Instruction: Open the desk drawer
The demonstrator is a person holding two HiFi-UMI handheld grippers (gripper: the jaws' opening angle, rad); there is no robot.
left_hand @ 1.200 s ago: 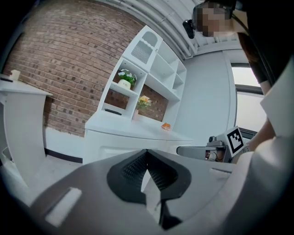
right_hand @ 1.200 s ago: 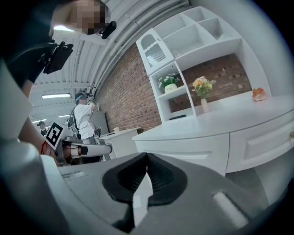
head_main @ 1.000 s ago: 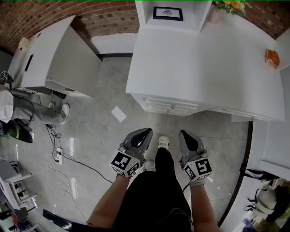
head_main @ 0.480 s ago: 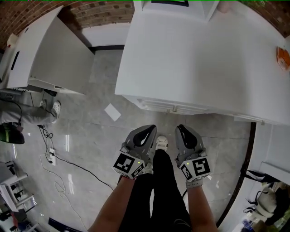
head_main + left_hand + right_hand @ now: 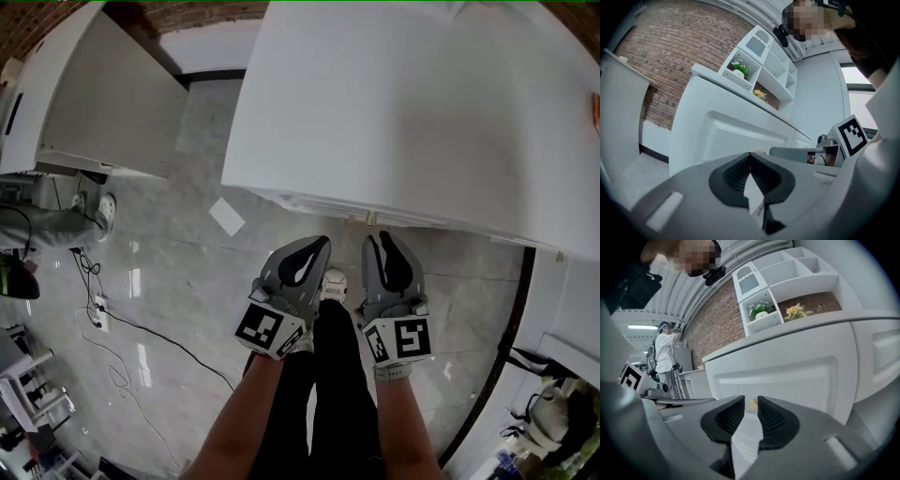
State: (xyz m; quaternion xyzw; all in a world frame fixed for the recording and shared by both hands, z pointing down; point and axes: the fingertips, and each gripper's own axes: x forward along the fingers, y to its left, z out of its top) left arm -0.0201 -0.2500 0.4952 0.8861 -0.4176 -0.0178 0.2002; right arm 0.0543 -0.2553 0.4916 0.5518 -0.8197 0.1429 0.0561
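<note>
Two tools are hovering side by side, just short of the white bench (image 5: pixel 403 103). At the left, the left tool (image 5: pixel 317 246) is holding its jaws together at the tips with nothing in them. Ahead, under the bench edge, the drawer (image 5: pixel 323 202) is sitting closed, its small knob (image 5: pixel 362 218) untouched. At the right, the right tool (image 5: pixel 381 240) is opening its jaws, a narrow empty gap showing between them.
</note>
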